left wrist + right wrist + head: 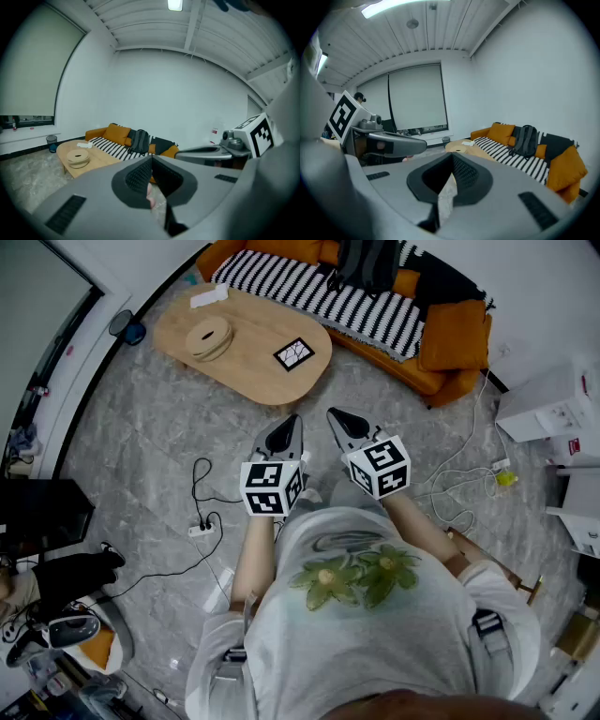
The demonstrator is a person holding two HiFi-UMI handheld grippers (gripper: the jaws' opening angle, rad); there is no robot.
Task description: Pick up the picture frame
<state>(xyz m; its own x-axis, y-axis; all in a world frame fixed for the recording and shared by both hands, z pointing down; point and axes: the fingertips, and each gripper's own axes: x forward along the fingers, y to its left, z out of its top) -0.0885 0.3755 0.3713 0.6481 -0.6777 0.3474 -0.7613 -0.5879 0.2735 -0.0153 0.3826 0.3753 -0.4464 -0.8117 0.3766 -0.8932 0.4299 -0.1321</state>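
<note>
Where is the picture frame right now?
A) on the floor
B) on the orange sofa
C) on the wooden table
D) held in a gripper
C: the picture frame lies flat on the wooden table, while the left gripper and right gripper are shut, empty and short of the table.

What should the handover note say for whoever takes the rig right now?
Left gripper: jaws shut, nothing held, raised in front of the person above the floor.
Right gripper: jaws shut, nothing held, beside the left one.
Picture frame: lies flat on the oval wooden table, near its right end in the head view, apart from the round wooden piece. Both grippers are well short of the table.
Done: nothing yet; the frame is untouched.
Left: step up to the table, open one gripper's jaws, close on the frame, lift it.
</note>
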